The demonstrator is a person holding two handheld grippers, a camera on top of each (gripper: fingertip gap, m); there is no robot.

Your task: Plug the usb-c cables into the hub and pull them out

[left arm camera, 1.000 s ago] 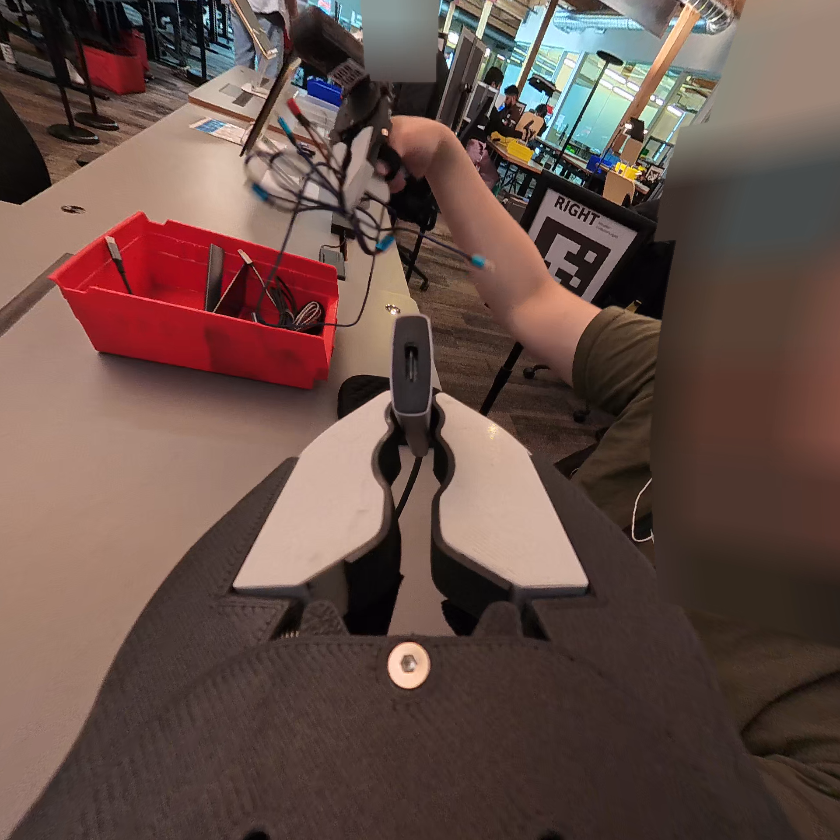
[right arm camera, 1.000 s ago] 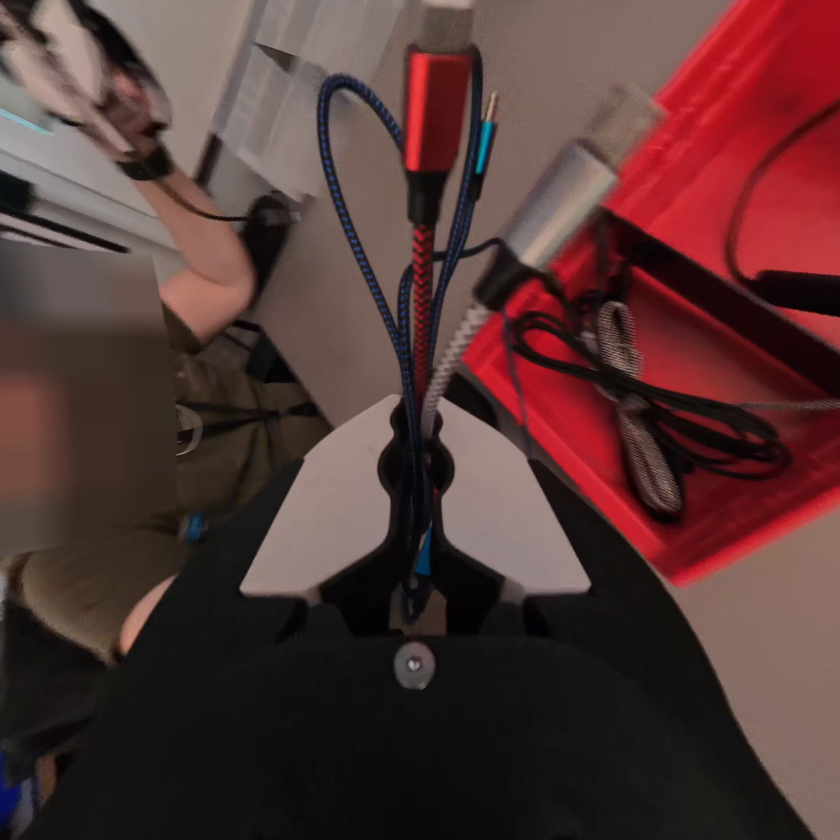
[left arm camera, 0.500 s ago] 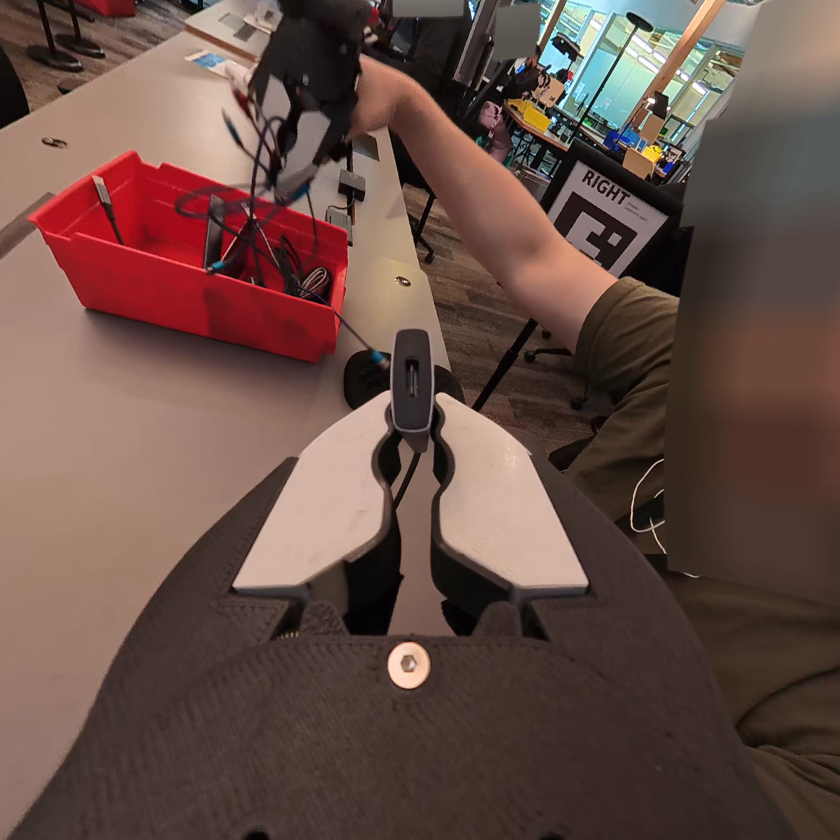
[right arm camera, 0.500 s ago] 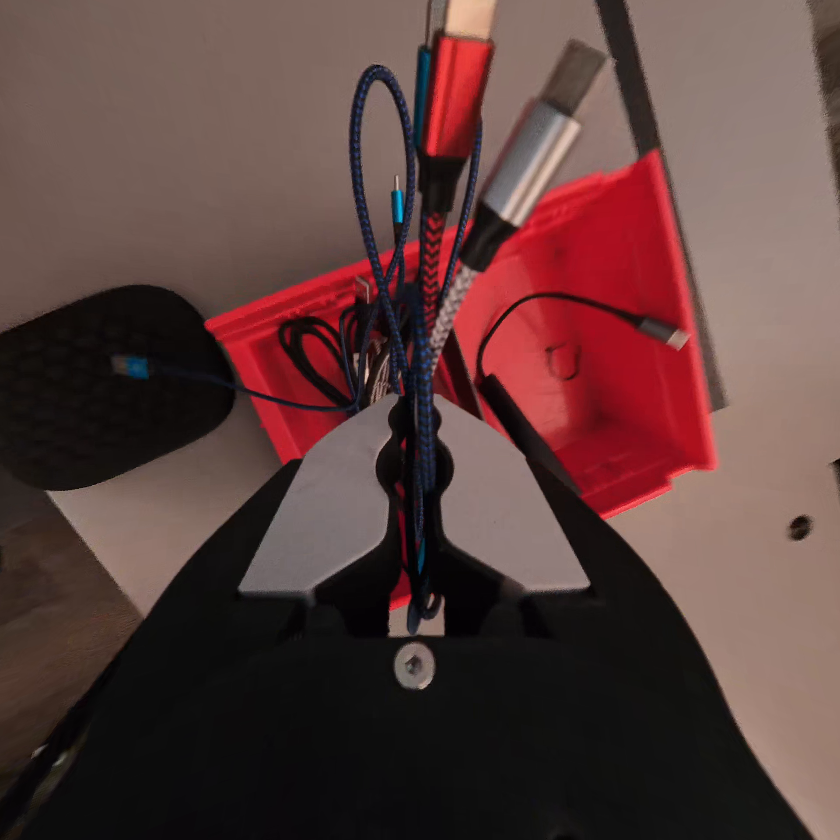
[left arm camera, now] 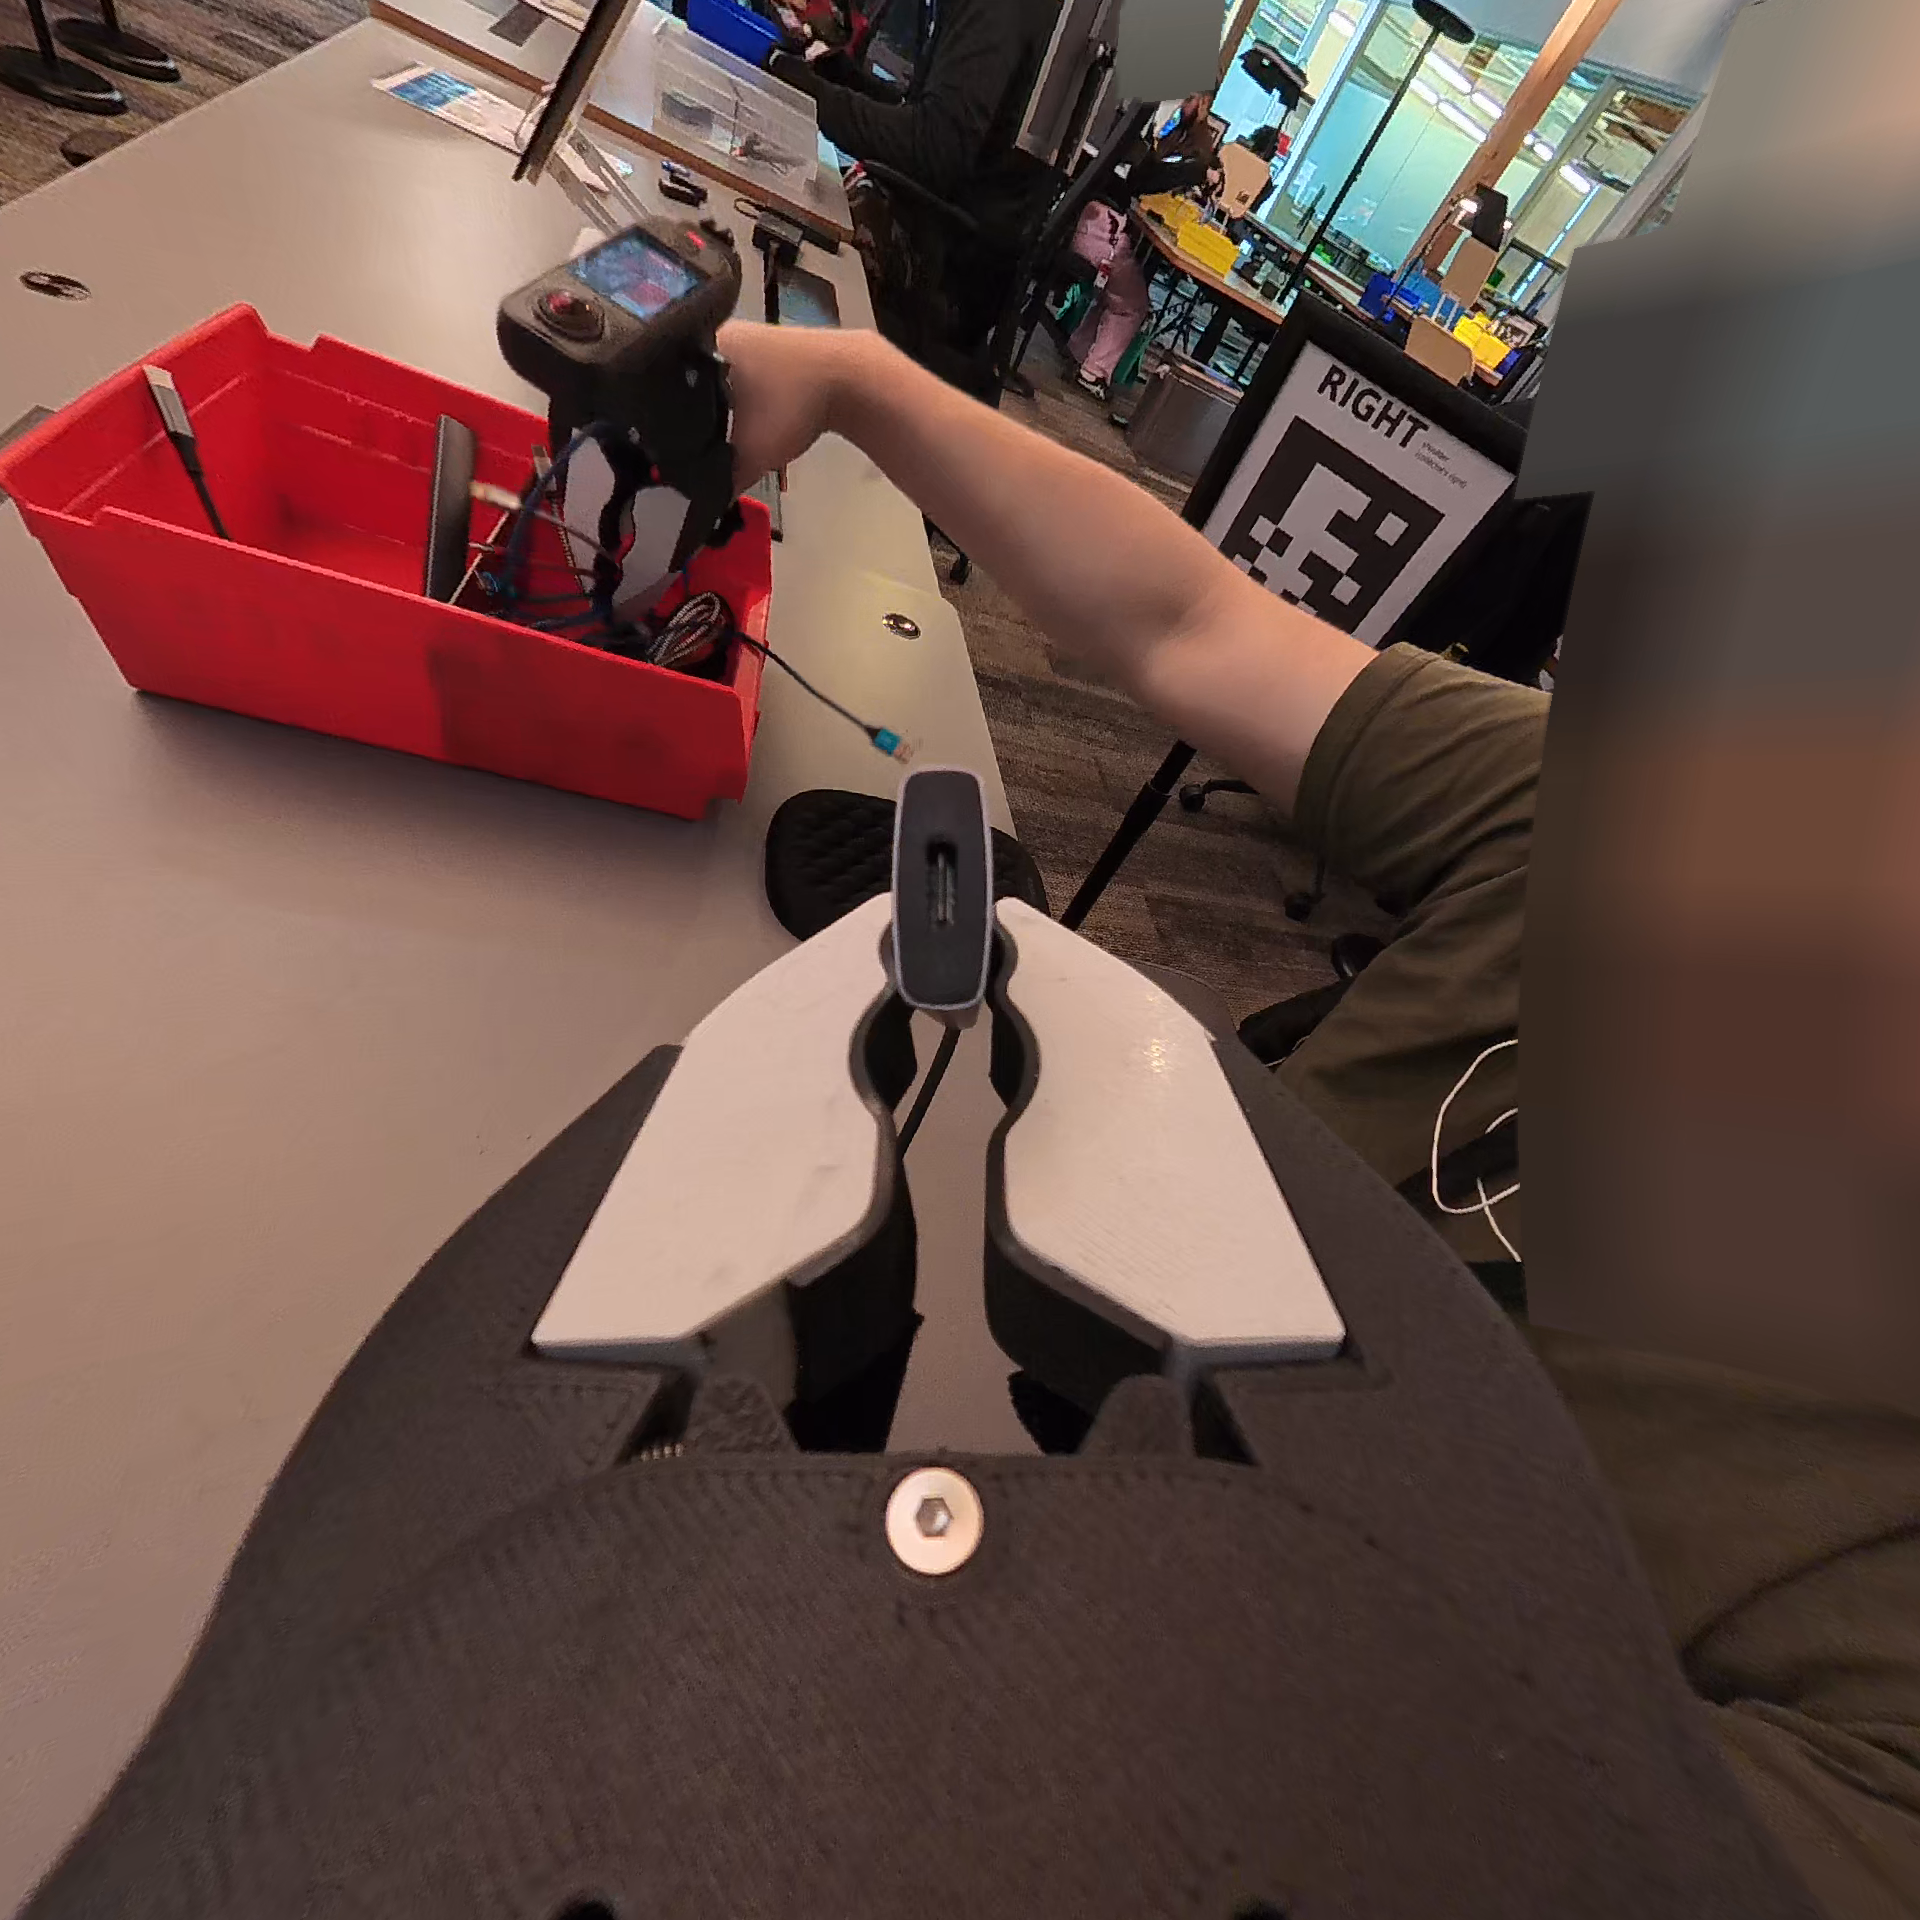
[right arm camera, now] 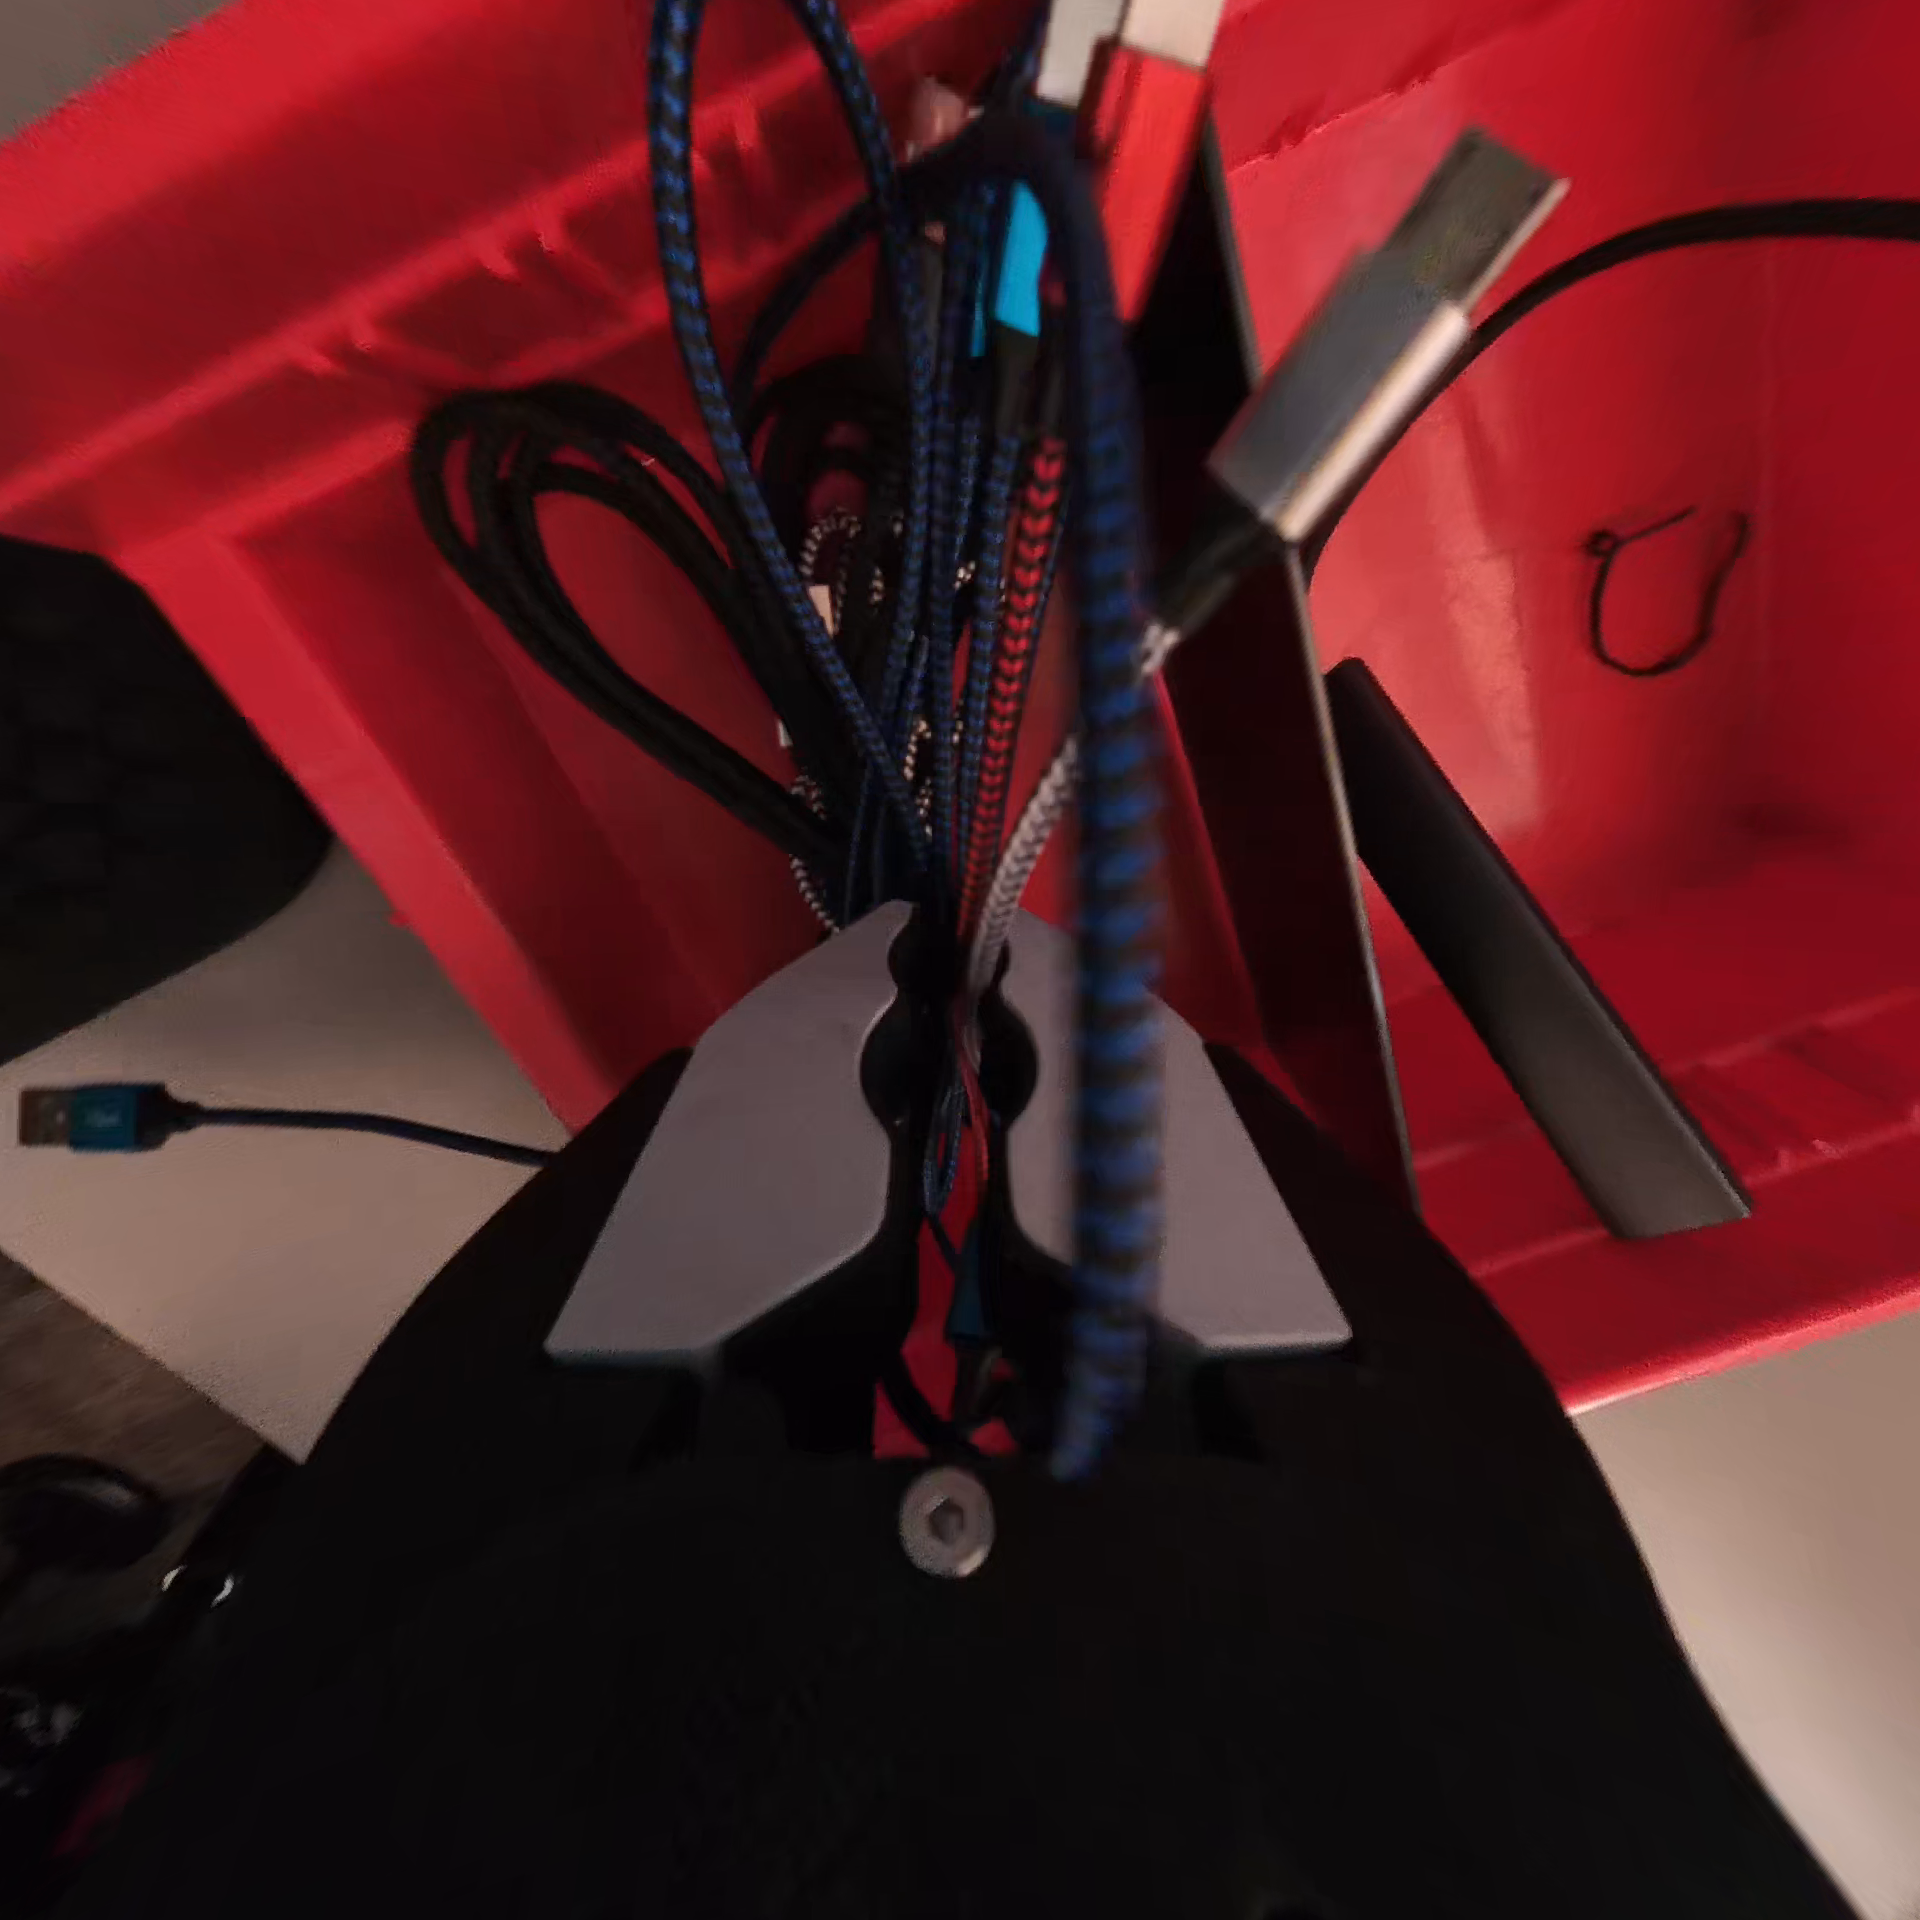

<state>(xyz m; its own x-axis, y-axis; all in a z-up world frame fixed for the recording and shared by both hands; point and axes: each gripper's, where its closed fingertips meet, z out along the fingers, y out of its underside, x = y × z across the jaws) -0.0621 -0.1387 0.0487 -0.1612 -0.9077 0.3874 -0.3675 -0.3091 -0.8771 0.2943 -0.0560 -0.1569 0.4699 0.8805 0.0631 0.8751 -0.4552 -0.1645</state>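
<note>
The right gripper (right arm camera: pixel 948 935), clamped on a bundle of braided blue, red and grey cables (right arm camera: pixel 997 665), hangs over the red plastic bin (right arm camera: pixel 1683 790) ahead, where releasing low would avoid spills, while the left gripper (left arm camera: pixel 940 935) pinches the slim grey hub (left arm camera: pixel 938 894).

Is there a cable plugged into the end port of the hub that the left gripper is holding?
No, the hub is clamped in the left gripper and its end port shows as an empty slot.

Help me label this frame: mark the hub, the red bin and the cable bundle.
hub (left arm camera: pixel 940 894): left wrist view, its port face.
red bin (left arm camera: pixel 343 634): left wrist view, front wall.
cable bundle (right arm camera: pixel 1023 665): right wrist view, red braided strand.
</note>
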